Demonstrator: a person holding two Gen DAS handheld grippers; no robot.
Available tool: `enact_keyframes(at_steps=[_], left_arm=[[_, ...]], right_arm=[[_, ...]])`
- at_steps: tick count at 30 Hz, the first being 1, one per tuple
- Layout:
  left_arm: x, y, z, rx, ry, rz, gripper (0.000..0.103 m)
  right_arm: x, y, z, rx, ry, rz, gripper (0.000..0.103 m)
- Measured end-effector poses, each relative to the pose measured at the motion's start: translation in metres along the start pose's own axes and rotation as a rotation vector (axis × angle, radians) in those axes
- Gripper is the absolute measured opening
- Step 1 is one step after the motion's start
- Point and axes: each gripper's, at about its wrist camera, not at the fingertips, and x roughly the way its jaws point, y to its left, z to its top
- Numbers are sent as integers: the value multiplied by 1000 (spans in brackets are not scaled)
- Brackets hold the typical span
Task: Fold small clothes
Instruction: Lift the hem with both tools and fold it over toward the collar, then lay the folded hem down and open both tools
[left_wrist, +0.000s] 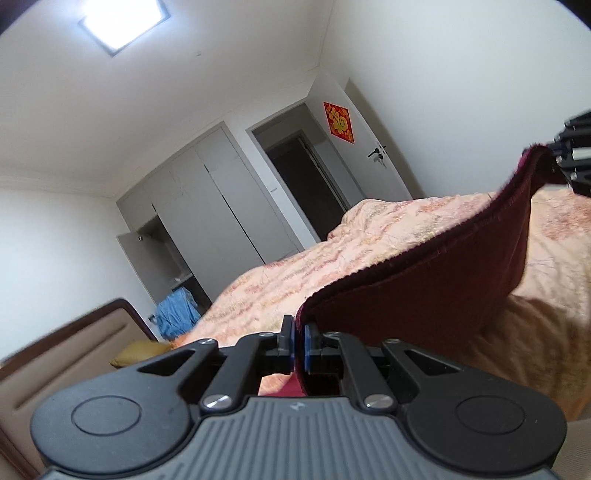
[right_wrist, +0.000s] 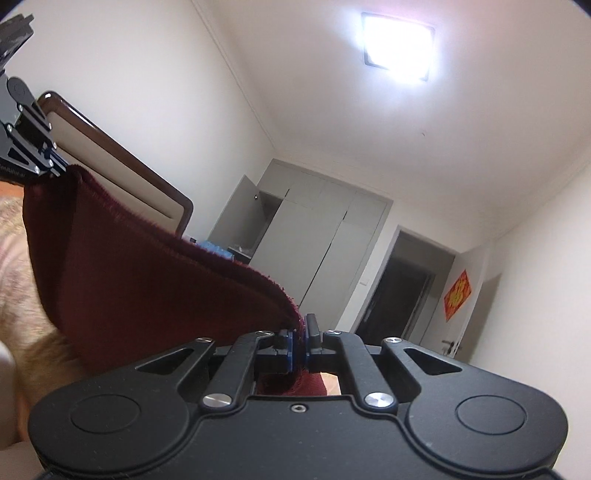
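Observation:
A dark red knitted garment (left_wrist: 424, 295) hangs stretched between my two grippers above the bed. My left gripper (left_wrist: 298, 338) is shut on one corner of it. The cloth's edge rises to the right, where my right gripper (left_wrist: 554, 157) pinches the other corner. In the right wrist view my right gripper (right_wrist: 298, 338) is shut on the garment (right_wrist: 147, 280), and the left gripper (right_wrist: 55, 170) holds its far corner at the upper left. Both cameras tilt up toward the ceiling.
A bed with a peach patterned quilt (left_wrist: 332, 258) lies under the garment. Its brown headboard (right_wrist: 122, 166) stands at the left. A grey wardrobe (left_wrist: 221, 206) with one open door, blue cloth (left_wrist: 177, 314), a yellow pillow (left_wrist: 140, 354) and a doorway (left_wrist: 306, 173) lie beyond.

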Motion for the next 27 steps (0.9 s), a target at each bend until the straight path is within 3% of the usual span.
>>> enact_keyframes(at_steps=[5,11,16,23,27], left_arm=[[72,18,16,18,20,-14,5],[186,28,18,79,90,-71,5],[282,28,-6,78,194,-154,5],[378,28,-61,-15,352,-288,6],[401,35,-95,-104,412,-343,10]], right_arm=[[83,-20,1,9,48,35,7],[200,-31,-18,58,214,123,7],[286,-29,-60,142,385,204,8],[347,2,-113,148,543,273,10],[354,18,-133,159,573,280,20]])
